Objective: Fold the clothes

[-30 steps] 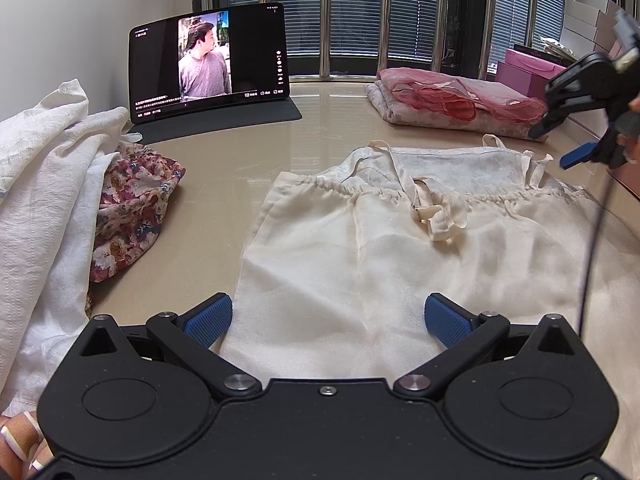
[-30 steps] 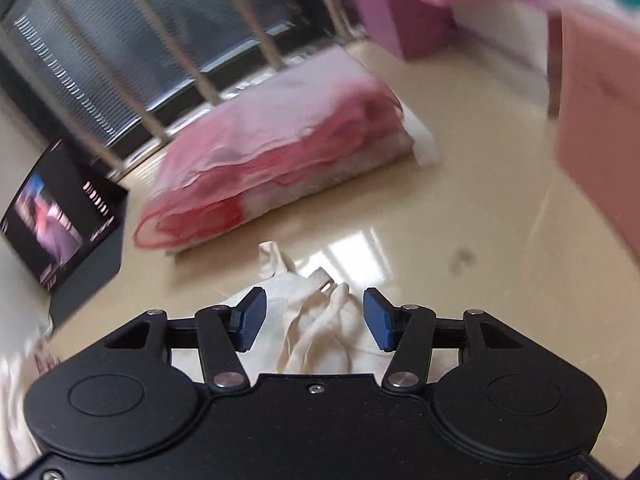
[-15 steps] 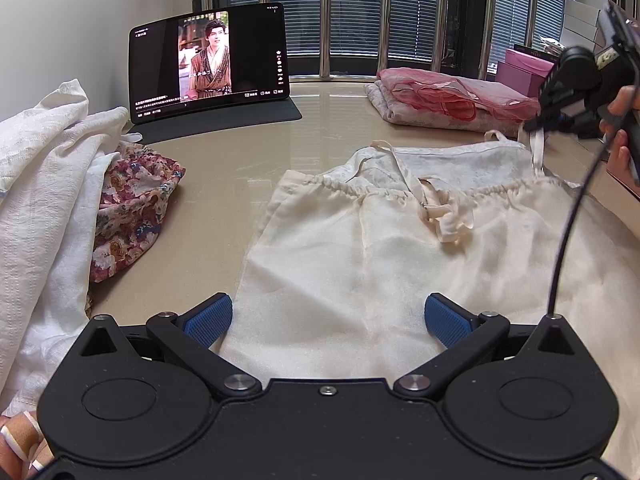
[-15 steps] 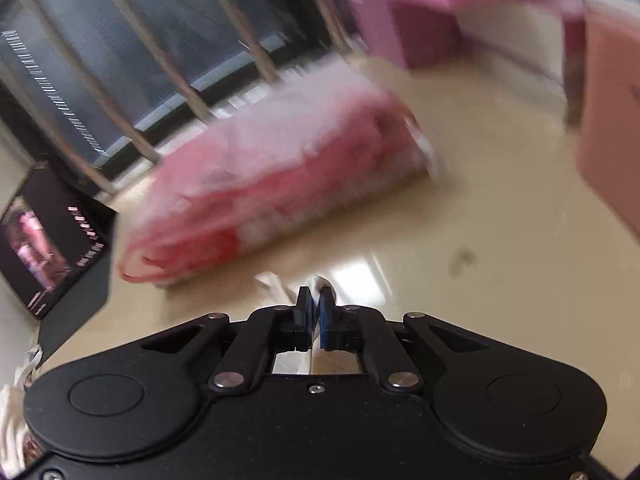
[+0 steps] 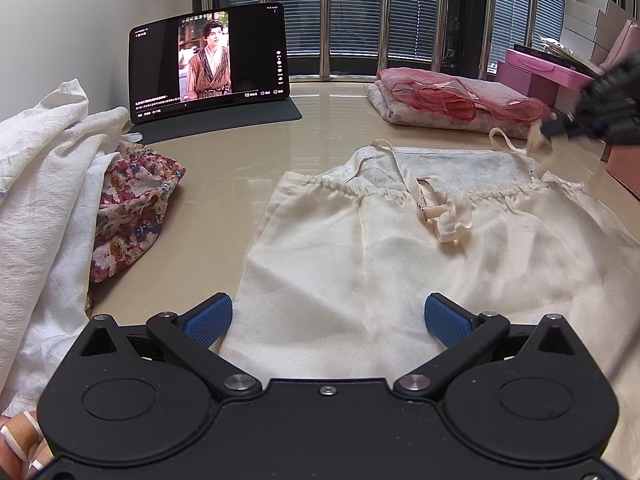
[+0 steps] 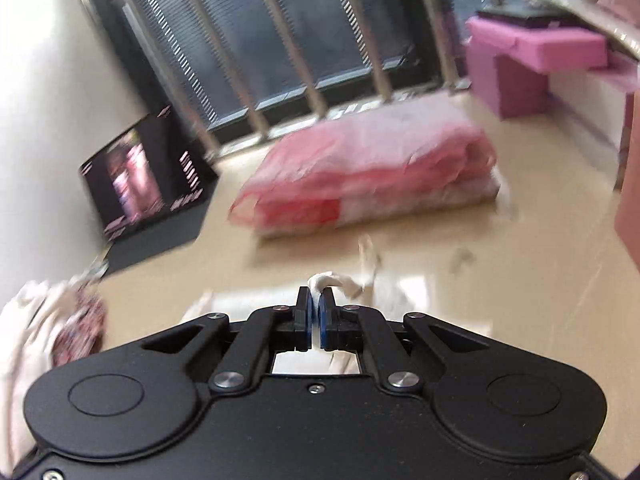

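Cream slip dress (image 5: pixel 400 248) strap pinched in right tongs (image 6: pixel 315 308).

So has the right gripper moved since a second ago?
Yes. In the left wrist view the right gripper has dropped from above the pink box to table level, shut on the cream slip's strap, now lifted beside the folded pink pile.

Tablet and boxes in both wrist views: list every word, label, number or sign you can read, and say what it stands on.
None is legible.
Tablet: lines of small white text under the video and icons down its side, too small to read.
Same tablet, right wrist view: blurred.
Pink boxes: no print visible.
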Motion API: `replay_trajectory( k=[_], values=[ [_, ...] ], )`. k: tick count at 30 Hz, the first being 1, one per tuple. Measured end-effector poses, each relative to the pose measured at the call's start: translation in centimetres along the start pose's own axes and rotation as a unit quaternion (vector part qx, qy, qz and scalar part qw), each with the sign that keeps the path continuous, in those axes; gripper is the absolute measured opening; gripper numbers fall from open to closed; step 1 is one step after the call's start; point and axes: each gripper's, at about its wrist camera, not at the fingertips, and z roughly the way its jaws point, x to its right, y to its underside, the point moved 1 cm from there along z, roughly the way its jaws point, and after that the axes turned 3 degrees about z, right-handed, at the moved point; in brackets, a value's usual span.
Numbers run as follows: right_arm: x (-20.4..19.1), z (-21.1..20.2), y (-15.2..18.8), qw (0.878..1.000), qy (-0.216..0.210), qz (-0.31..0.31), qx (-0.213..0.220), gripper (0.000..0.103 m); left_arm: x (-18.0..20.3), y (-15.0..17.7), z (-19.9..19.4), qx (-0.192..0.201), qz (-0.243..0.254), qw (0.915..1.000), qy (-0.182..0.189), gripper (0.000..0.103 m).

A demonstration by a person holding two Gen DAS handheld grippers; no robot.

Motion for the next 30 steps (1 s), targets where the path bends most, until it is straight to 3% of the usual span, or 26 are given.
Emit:
replay_trajectory(
  k=[2,4,6,13,15,17,21,25,30],
  values=[
    [-0.2,-0.5,0.7,1.000,-0.014,-0.010,-0.023,0.010,0.0,0.0,0.0,0.000,0.000,1.0000,0.000,0.103],
    [-0.3,-0.8,1.4,0.999,-0.014,-0.022,-0.045,0.042,0.0,0.0,0.0,0.000,0.000,1.0000,0.000,0.103],
    [-0.2,-1.2,1.6,0.999,0.004,-0.027,-0.042,0.054,0.0,0.0,0.0,0.000,0.000,1.0000,0.000,0.103],
    [0.9,-2.6,0.0,0.997,0.045,0.025,0.051,0.054,0.0,0.0,0.0,0.000,0.000,1.0000,0.000,0.103],
    [0.7,-1.8,-0.1,0.998,0.036,0.022,0.045,0.050,0.0,0.0,0.0,0.000,0.000,1.0000,0.000,0.103],
    [0.2,-0.8,0.0,0.999,0.031,0.012,0.031,0.040,0.0,0.0,0.0,0.000,0.000,1.0000,0.000,0.103],
    [-0.9,1.3,1.1,0.999,0.051,-0.007,0.000,0.009,0.0,0.0,0.0,0.000,0.000,1.0000,0.000,0.103],
    [-1.1,0.3,2.8,0.998,0.066,-0.024,0.002,0.006,0.0,0.0,0.0,0.000,0.000,1.0000,0.000,0.103],
    [-1.0,-0.3,4.1,0.996,0.068,-0.045,-0.027,0.009,0.0,0.0,0.0,0.000,0.000,1.0000,0.000,0.103]
  ],
)
